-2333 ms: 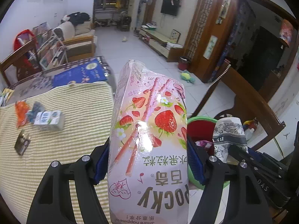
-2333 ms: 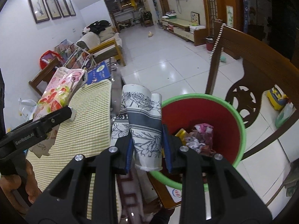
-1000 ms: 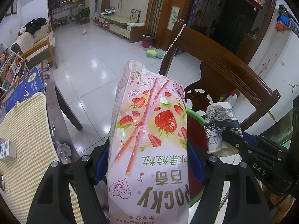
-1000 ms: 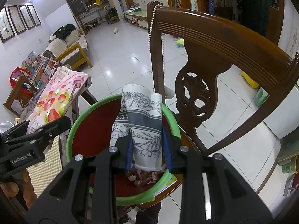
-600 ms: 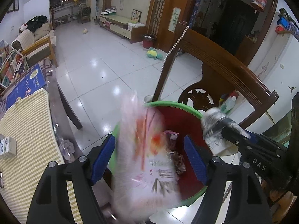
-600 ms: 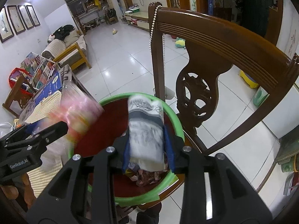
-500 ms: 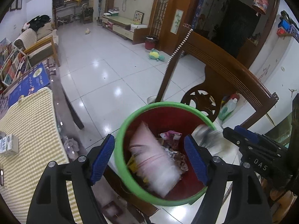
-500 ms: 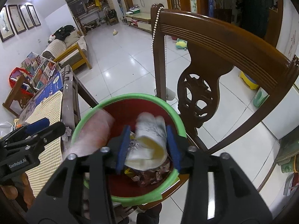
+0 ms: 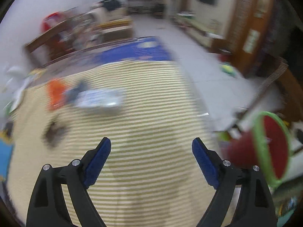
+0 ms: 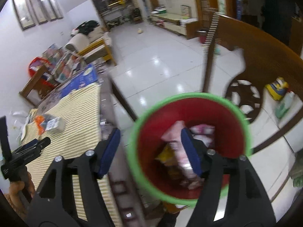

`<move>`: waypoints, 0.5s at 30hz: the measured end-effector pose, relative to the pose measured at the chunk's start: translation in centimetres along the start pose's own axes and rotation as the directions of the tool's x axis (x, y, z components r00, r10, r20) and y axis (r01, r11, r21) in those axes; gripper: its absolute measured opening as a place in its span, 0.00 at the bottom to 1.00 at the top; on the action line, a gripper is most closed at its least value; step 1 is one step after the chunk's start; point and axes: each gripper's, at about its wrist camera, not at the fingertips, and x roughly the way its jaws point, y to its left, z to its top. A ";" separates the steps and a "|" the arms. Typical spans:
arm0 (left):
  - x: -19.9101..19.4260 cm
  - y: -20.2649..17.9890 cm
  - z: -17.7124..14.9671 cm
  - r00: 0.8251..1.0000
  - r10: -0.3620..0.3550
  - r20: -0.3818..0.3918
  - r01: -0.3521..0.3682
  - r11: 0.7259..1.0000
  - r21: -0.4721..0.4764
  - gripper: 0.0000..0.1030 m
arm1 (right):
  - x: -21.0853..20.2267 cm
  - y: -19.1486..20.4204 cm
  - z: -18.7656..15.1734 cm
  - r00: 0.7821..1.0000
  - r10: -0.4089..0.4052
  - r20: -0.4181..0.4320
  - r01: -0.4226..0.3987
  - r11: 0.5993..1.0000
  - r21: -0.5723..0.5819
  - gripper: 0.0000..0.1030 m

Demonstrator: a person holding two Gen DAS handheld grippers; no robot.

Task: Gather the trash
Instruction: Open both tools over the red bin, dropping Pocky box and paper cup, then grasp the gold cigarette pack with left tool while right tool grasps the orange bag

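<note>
**Both claws empty, trash in the bin**

The left claw (image 9: 151, 147) hangs over the striped cloth (image 9: 151, 113) on the worktop, its blue pads (image 9: 97, 158) wide apart and opening further, nothing between them. Farther off to its left on the cloth lie a small white carton (image 9: 100, 99), an orange wrapper (image 9: 55, 94) and a dark scrap (image 9: 54, 131), all blurred. The right claw (image 10: 149, 148) is over the near left rim of the red bin with a green rim (image 10: 191, 96), jaws opening and empty. Inside the bin lies the pink snack box (image 10: 175, 132) among other wrappers. A wooden chair (image 10: 265, 56) stands behind the bin, on the right.
</note>
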 end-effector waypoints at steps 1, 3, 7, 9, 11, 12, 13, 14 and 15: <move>0.4 3.4 -0.3 0.999 0.042 -0.011 -0.042 0.999 -0.035 0.83 | 0.5 1.6 -0.2 1.000 0.018 -0.009 -0.019 1.000 -0.018 0.70; 1.1 8.1 -0.4 0.994 0.108 -0.030 -0.110 0.992 -0.059 0.86 | 1.2 4.1 -0.6 0.999 0.045 -0.028 -0.046 0.998 -0.041 0.73; 3.5 15.6 -0.3 0.970 0.232 -0.074 -0.233 0.973 0.000 0.87 | 2.7 10.4 -1.5 0.994 0.085 -0.067 -0.091 0.991 -0.094 0.77; 4.8 17.8 -0.1 0.968 0.228 -0.102 -0.226 0.974 0.026 0.87 | 3.2 13.1 -1.9 0.992 0.099 -0.084 -0.108 0.988 -0.114 0.79; 6.3 19.0 0.2 0.973 0.193 -0.127 -0.188 0.981 0.053 0.87 | 4.0 16.0 -2.5 0.987 0.113 -0.111 -0.128 0.981 -0.145 0.81; 7.2 19.3 0.4 0.976 0.168 -0.136 -0.159 0.984 0.076 0.87 | 4.4 17.5 -2.7 0.985 0.117 -0.125 -0.136 0.977 -0.163 0.82; 7.8 19.5 0.5 0.977 0.158 -0.139 -0.146 0.985 0.093 0.87 | 4.7 18.5 -2.8 0.984 0.119 -0.134 -0.141 0.975 -0.174 0.83; 8.7 19.6 0.8 0.978 0.149 -0.145 -0.131 0.983 0.126 0.87 | 5.1 20.0 -3.1 0.982 0.122 -0.146 -0.149 0.970 -0.190 0.83; 9.3 19.7 1.0 0.979 0.138 -0.147 -0.117 0.983 0.141 0.87 | 5.4 21.3 -3.3 0.981 0.123 -0.153 -0.153 0.967 -0.202 0.83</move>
